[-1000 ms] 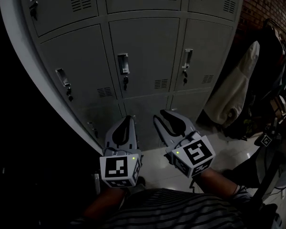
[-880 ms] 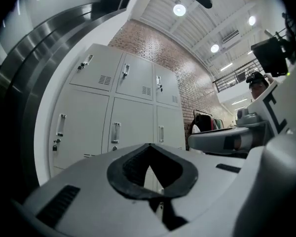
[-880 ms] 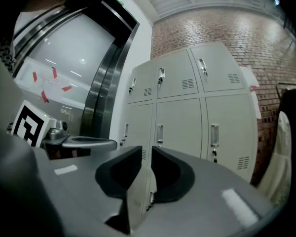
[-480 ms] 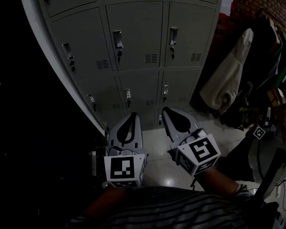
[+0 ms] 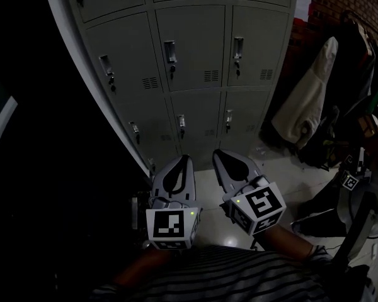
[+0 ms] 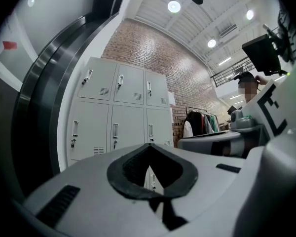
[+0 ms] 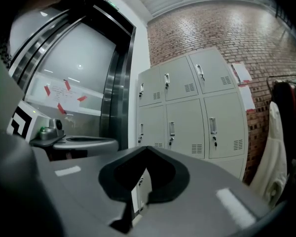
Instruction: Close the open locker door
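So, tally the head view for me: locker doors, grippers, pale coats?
Locker doors: 9, top row cut off
Grippers: 2, left gripper and right gripper
Pale coat: 1
Total: 12

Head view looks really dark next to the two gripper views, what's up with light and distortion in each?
Head view: underexposed, the lockers dim grey, the left side nearly black. Left gripper view: bright, a ceiling lamp glaring, straight edges bowed by the wide lens. Right gripper view: evenly lit, the lockers sharp but curved, picture corners dark.
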A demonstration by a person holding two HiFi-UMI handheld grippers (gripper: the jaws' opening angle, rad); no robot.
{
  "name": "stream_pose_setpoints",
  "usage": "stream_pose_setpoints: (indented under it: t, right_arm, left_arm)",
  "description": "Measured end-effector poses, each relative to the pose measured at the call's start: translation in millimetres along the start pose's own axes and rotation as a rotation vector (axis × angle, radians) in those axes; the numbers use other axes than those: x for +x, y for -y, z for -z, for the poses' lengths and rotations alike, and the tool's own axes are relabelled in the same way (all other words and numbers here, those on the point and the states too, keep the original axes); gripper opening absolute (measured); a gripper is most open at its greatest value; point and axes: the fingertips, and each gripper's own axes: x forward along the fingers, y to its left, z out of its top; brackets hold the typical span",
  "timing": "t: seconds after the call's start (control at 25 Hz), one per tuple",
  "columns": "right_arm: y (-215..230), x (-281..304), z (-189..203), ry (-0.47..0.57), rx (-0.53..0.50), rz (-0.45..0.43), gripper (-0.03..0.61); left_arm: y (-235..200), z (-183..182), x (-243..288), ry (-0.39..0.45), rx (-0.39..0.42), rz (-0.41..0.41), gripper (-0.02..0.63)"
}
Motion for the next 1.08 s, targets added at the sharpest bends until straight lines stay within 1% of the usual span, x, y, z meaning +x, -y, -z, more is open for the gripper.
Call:
stream_pose_setpoints:
  t: [0.28,0.48,0.6,0.8,0.96,1.08]
  right_arm:
    - [-20,7,4,-0.004,0.003,0.004,0.002]
    - [-24,10,4,-0.004,-0.007,0.023,0.002]
    - [-25,13,4,-0.006,-0.004,0.031,0.002]
    - [-27,18,8,-0.014,-0.002,0.037,0.002]
    - [-30,21,10,-0.018,-0.002,0.038,0.002]
    - [-32,24,11,-0.019,-0.004,0.037,0.002]
  left_arm:
    - [-8,5,-9,-0.008,-0.014,0.025,0.005]
    - [-13,5,-9,-0.004,-0.019,0.040,0.005]
    - [-17,5,-8,0.012,-0.016,0.044,0.005]
    - [-23,7,-7,-0.002,-0.029,0.048,0.005]
    - [-31,9,-6,0.025,-0.023,0.043,0.005]
    - [-34,12,-6,0.022,-0.023,0.046,0.005]
